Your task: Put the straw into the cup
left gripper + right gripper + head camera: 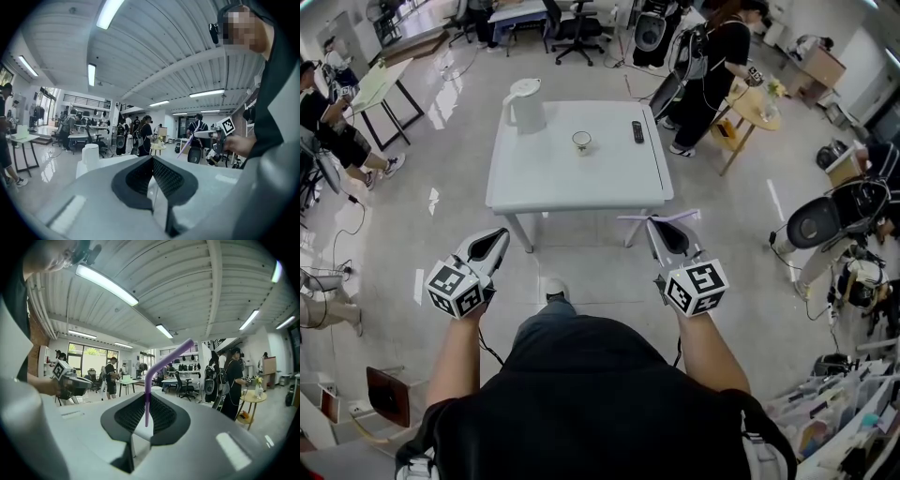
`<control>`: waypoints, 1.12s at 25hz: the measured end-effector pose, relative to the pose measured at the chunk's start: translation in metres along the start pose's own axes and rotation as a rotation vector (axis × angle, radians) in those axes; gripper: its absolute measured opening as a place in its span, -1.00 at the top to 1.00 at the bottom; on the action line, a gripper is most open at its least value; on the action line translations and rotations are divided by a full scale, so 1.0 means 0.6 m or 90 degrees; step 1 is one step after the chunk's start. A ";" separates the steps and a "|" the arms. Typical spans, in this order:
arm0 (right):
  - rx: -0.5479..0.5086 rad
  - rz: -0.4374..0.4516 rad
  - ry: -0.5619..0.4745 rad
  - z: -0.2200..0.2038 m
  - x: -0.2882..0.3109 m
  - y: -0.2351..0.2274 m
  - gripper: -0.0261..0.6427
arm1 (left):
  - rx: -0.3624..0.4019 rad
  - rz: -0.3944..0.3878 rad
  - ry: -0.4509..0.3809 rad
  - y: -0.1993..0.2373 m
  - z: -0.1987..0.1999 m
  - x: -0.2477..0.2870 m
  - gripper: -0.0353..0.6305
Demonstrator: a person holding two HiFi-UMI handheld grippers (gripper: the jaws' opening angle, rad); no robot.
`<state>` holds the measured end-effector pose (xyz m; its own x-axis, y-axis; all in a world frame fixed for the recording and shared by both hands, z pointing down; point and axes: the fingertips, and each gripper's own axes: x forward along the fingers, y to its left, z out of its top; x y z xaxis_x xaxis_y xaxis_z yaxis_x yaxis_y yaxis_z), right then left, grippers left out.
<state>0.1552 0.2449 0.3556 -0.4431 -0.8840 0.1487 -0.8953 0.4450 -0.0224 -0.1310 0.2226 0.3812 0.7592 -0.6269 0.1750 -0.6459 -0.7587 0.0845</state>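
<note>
The left hand-held gripper [490, 245] is closed and empty. The cup [582, 142] stands far ahead on the surface [581, 184]. The right hand-held gripper [662, 232] pinches the bent straw [146, 397] near one end, so the straw may swivel and miss the rim.

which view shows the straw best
Right gripper view: the purple straw stands close up, clamped in the right gripper. The head view shows it thin and pale; the left gripper view, small and far off.

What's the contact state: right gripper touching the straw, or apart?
Touching. In the right gripper view the right gripper is shut on the purple straw, bent end sticking out above the jaws.
</note>
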 end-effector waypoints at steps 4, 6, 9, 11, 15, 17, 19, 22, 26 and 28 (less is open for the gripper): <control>-0.007 -0.006 0.006 0.004 0.013 -0.005 0.75 | -0.005 -0.006 -0.001 0.012 0.002 0.017 0.89; -0.006 -0.010 0.009 0.005 0.019 -0.012 0.75 | -0.004 -0.008 -0.001 0.017 0.006 0.029 0.89; -0.008 -0.014 0.014 0.004 0.036 -0.021 0.75 | -0.002 -0.012 -0.002 0.034 0.011 0.046 0.89; -0.008 -0.016 0.017 0.001 0.051 -0.024 0.75 | -0.003 -0.014 -0.001 0.047 0.009 0.057 0.89; -0.007 -0.023 0.022 0.004 0.074 -0.031 0.75 | -0.010 -0.021 0.006 0.070 0.008 0.072 0.89; -0.006 -0.024 0.022 0.007 0.088 -0.034 0.75 | -0.008 -0.021 0.007 0.083 0.014 0.078 0.89; -0.009 -0.024 0.023 0.009 0.104 -0.041 0.76 | -0.004 -0.018 0.003 0.097 0.020 0.088 0.89; -0.014 -0.030 0.028 0.009 0.125 -0.054 0.75 | -0.006 -0.020 0.002 0.121 0.021 0.112 0.89; -0.011 -0.033 0.034 0.008 0.161 -0.060 0.75 | -0.010 -0.029 0.010 0.156 0.019 0.131 0.89; -0.011 -0.036 0.039 0.007 0.173 -0.072 0.75 | -0.011 -0.034 0.009 0.165 0.021 0.149 0.89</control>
<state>0.1473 0.1332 0.3679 -0.3881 -0.8973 0.2102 -0.9173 0.3981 0.0054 -0.1261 0.0893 0.3931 0.7918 -0.5823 0.1843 -0.6054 -0.7882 0.1106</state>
